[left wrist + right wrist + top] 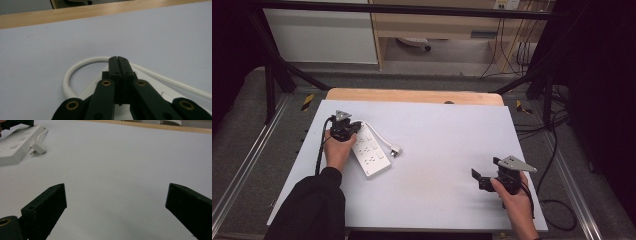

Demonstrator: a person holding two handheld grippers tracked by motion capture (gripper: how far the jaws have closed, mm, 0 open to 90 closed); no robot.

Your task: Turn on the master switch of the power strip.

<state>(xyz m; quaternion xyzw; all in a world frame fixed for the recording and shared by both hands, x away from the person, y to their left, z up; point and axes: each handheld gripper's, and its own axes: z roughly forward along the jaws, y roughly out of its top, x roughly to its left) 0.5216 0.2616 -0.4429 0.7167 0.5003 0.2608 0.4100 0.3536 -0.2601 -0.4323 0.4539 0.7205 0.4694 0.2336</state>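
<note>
Right gripper (484,176): held low near the worktop's near right corner, over bare surface. In the right gripper view its jaws are seen spread wide with nothing between them; the tool is released.

Worktop (442,150): a pale sheet laid on a wooden table, bare across its middle and right half.

Power strip (371,152): a white multi-socket block lying flat toward the left edge, set diagonally, its near end pointing to the worktop's middle.

Plug (395,151): lies loose just beside the strip's right flank, unplugged, at the end of the white cable (75,68).

Left gripper (117,60): placed over the strip's far end, close to the far left corner. Its jaws are seen pressed together in the left gripper view, tips above the point where the cable curls away. Whether anything thin is pinched cannot be told; no object is seen between them.

Step in hand: judged to be steadying the strip at its far end, with the plug probably to be fetched by the free tool.

Recommended practice: the strip should be pressed down squarely so it cannot pivot. The plug should be approached with jaws wide and gripped across its body, not by the pins or cable.
</note>
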